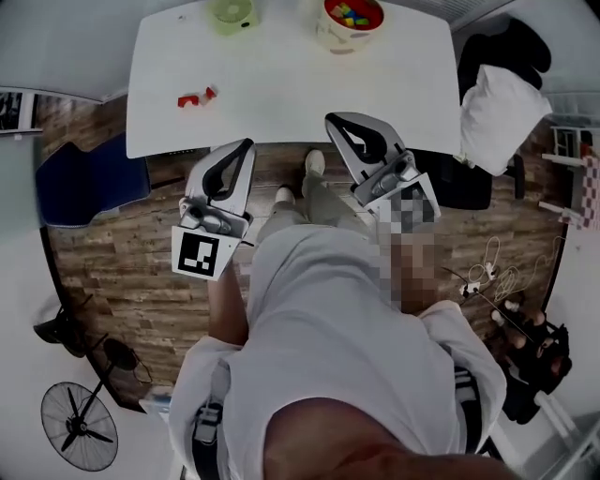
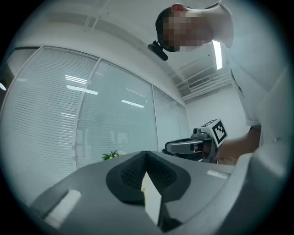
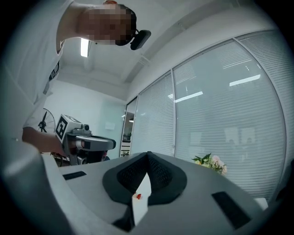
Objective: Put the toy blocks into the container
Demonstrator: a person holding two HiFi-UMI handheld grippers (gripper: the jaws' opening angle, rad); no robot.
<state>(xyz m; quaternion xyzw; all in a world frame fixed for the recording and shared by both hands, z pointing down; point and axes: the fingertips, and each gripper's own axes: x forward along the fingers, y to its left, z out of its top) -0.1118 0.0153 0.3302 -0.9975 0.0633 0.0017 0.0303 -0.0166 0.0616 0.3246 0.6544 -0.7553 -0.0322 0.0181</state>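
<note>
Now | toy blocks (image 1: 197, 96): red, on table (image 1: 300, 94) | container (image 1: 336, 39): cream, round

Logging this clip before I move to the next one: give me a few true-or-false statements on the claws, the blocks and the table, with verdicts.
1. The left claw and the right claw are both shut, with nothing between them. True.
2. Red blocks lie on the white table. True.
3. The bowl at the table's far edge is empty. False: coloured blocks already lie in it.
4. The left claw is touching the red blocks. False: it is held off the table, in front of the person's body, well apart from them.
</note>
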